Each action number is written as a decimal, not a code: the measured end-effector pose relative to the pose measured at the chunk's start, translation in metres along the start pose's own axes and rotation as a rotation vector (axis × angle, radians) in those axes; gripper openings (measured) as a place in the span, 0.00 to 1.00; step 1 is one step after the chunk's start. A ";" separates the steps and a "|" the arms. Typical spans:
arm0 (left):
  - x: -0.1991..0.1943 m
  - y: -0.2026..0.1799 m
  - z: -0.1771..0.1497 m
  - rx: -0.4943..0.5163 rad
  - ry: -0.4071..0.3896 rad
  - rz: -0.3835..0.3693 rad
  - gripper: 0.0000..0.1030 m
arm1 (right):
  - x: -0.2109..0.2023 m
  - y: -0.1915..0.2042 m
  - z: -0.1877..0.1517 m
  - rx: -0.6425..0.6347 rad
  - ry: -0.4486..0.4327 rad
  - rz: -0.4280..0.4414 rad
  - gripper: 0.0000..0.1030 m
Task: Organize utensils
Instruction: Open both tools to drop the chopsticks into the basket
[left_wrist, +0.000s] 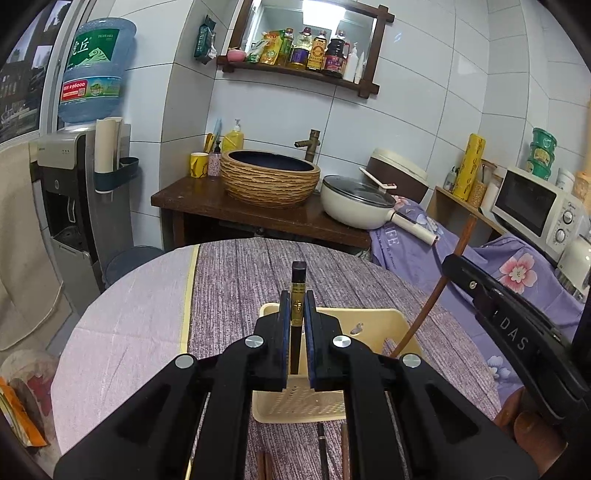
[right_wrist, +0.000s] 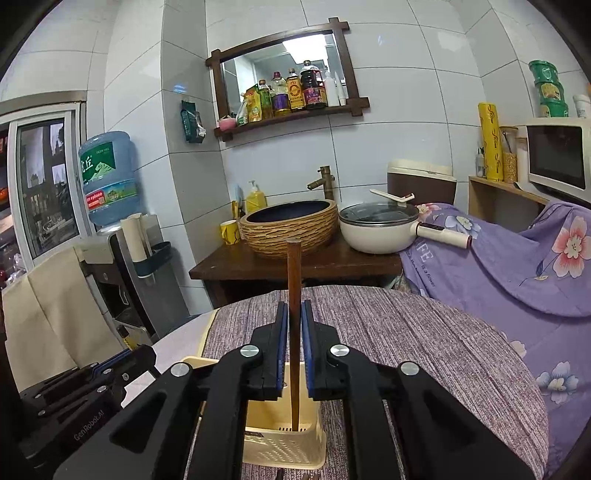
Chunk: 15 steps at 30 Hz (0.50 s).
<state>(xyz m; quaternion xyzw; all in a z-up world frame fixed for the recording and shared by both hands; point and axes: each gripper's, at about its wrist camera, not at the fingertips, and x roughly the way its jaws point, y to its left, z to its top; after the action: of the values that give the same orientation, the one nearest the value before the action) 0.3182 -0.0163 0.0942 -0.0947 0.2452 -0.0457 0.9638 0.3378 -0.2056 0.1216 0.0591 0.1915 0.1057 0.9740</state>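
Holding one chopstick each over a cream utensil basket (left_wrist: 373, 325) at lower centre on the cloth-covered worktop (left_wrist: 240, 273).

Left gripper (left_wrist: 295, 325): fingers narrow, clamped on a dark chopstick (left_wrist: 298, 273), its lower end inside the basket.

Right gripper (right_wrist: 294, 343): fingers narrow, a sliver of gap showing beside the brown chopstick (right_wrist: 293, 280), whose tip rests on the perforated basket floor.

Risk: the brown chopstick, loosely held, may topple against the rim; the light basket could tip.

Pose: both grippers side by side, angled moderately downward.
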 end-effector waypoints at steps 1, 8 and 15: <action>-0.002 0.000 0.000 0.005 -0.003 0.001 0.08 | -0.001 0.000 -0.001 -0.002 0.000 0.002 0.24; -0.037 0.005 -0.010 0.002 -0.096 0.002 0.71 | -0.023 -0.009 -0.007 -0.005 -0.034 0.002 0.67; -0.073 0.017 -0.043 0.001 -0.093 -0.005 0.86 | -0.049 -0.026 -0.032 0.013 0.013 0.027 0.80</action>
<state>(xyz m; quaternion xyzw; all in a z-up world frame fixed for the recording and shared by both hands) 0.2349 0.0036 0.0876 -0.0968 0.1998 -0.0436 0.9741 0.2857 -0.2398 0.1060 0.0674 0.1975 0.1180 0.9708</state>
